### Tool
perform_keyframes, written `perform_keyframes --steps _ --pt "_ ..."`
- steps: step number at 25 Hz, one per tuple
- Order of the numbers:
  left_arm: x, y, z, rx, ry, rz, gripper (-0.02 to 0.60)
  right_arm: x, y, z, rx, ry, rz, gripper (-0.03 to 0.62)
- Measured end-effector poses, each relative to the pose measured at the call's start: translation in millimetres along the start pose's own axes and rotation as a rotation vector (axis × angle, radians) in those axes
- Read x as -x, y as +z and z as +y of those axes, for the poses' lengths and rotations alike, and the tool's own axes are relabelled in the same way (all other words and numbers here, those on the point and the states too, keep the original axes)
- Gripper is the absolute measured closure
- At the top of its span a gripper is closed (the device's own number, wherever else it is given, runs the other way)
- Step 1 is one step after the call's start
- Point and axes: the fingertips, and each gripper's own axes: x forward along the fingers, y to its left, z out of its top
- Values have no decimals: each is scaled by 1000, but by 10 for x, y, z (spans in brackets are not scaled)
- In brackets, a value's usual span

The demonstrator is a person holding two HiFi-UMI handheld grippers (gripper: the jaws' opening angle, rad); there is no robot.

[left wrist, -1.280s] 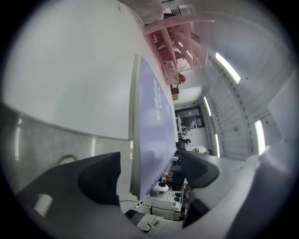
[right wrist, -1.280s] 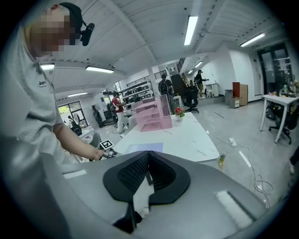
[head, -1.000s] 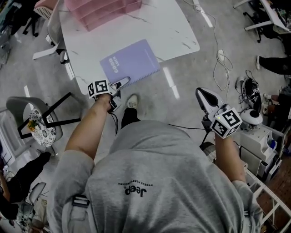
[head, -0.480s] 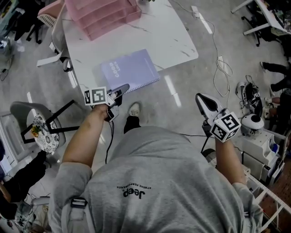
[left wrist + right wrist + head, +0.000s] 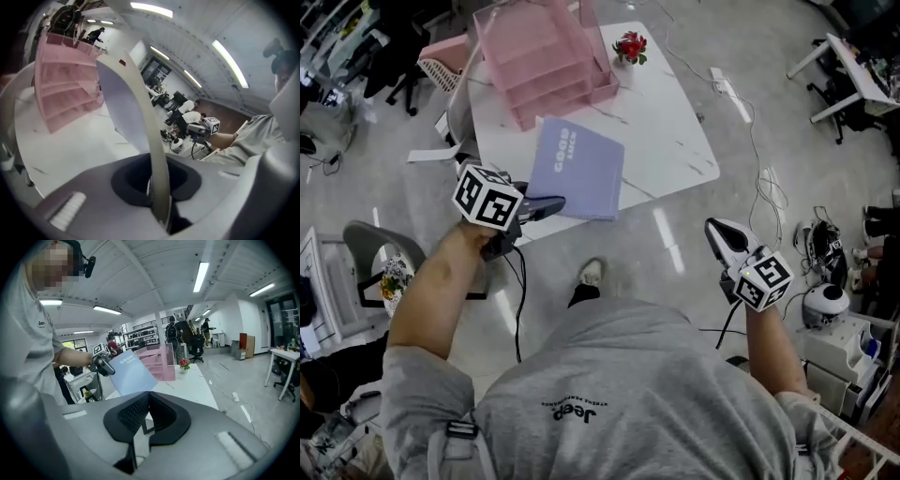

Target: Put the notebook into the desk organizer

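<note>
notebook (image 5: 578, 169) gripped at its edge by left tongs (image 5: 546, 204), just closed on it, held tilted over surface (image 5: 666, 112) near organizer (image 5: 546, 56); right tongs (image 5: 722, 234) closed, empty.

The desk organizer (image 5: 548, 56) stands at the upper middle of the frame on the surface (image 5: 666, 122), with flowers (image 5: 629, 47) right of it. The notebook (image 5: 578, 169) is below it, left tool (image 5: 551, 202) at its lower left.

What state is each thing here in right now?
notebook: closed, held up off the table.
left gripper: jaws just closed, clamped on the notebook's edge.
right gripper: shut, empty.
desk organizer: on the table, tiers look empty.
</note>
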Motion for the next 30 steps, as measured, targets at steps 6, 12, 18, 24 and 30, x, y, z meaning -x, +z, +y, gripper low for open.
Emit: perform_keyframes --steps 6,12,18,24,30 --pt "702 785 130 -115 61 1 491 -459 811 -146 75 -3 -114 591" --pt "1165 1412 271 -185 86 11 491 -1028 1769 -123 156 12 -217 591" --pt "1567 2029 511 -233 75 40 491 -1651 2476 -117 204 39 -257 591" --pt "1869 2521 899 -240 112 136 491 -2135 2867 -158 240 69 -243 591" --pt "2058 2758 1500 -271 210 298 489 -2544 3014 -191 290 92 -194 591"
